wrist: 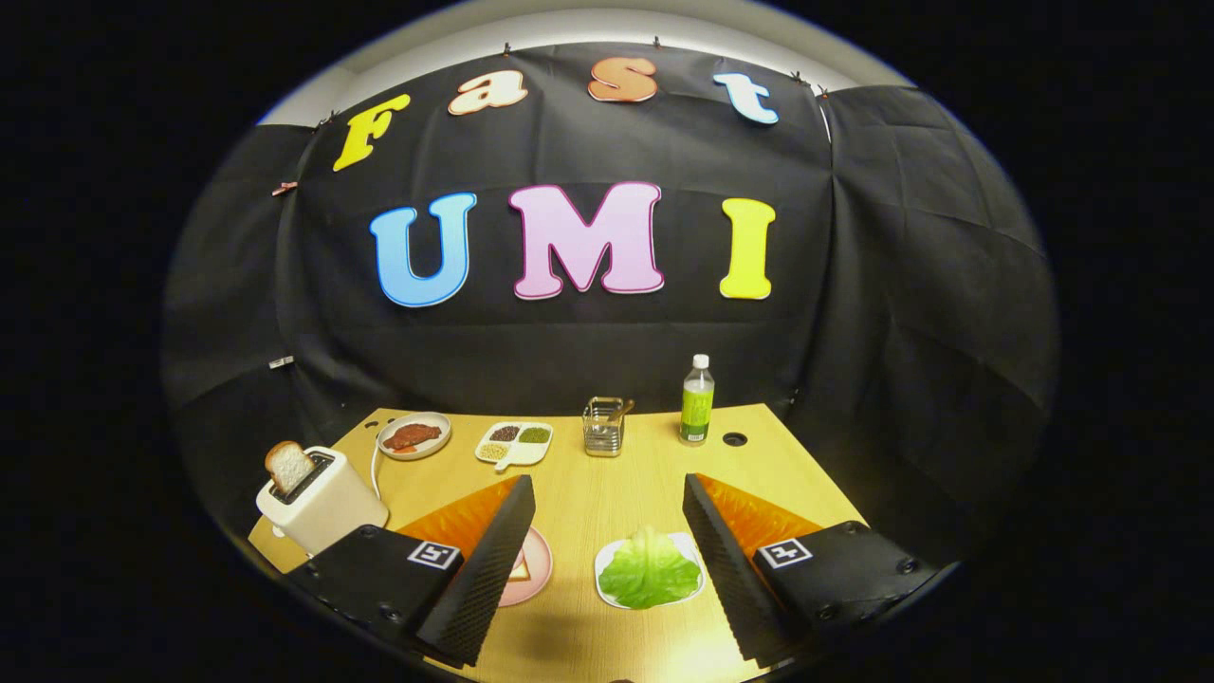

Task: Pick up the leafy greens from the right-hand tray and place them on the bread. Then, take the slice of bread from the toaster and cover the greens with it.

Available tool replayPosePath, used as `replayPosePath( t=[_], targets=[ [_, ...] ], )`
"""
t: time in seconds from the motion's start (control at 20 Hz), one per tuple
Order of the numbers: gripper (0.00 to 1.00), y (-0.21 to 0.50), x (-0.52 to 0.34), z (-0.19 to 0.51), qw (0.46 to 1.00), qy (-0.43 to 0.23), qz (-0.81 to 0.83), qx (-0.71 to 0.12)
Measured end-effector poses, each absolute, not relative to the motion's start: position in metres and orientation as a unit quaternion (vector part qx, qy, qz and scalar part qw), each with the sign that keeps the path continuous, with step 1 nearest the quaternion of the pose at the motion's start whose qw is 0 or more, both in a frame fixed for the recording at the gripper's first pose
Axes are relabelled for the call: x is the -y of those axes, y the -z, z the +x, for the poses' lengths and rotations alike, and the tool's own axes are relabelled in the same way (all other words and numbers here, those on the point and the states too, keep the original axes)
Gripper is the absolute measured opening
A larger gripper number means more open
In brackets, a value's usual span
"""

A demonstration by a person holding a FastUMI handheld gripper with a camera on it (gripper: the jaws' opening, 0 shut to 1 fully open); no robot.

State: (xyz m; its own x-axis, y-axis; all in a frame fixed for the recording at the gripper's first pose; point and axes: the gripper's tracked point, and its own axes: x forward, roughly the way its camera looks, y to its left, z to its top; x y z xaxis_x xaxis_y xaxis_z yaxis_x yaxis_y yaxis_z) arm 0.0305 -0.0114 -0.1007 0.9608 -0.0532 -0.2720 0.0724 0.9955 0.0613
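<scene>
The leafy greens (649, 569) lie on a small white tray (605, 569) on the wooden table, between my two fingers and nearer the right one. My gripper (607, 507) hangs open above the table with nothing held. A pink plate (538, 569) with a slice of bread (519, 569) on it peeks out from behind my left finger (488, 569), mostly hidden. To the left stands a cream toaster (322, 503) with a slice of bread (287, 465) sticking up out of its slot.
Beyond the fingers, along the back of the table, stand a plate with meat (413, 436), a white divided dish of grains (513, 443), a metal wire holder (604, 427) and a green bottle (697, 400). A round hole (734, 439) sits in the tabletop near the bottle.
</scene>
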Motion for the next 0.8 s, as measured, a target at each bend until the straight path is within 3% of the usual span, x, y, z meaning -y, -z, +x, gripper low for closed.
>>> replayPosePath(
  t=[0.8],
  targets=[
    [0.97,0.286,0.041,0.075,0.938,0.037,0.028,-0.345]
  ],
)
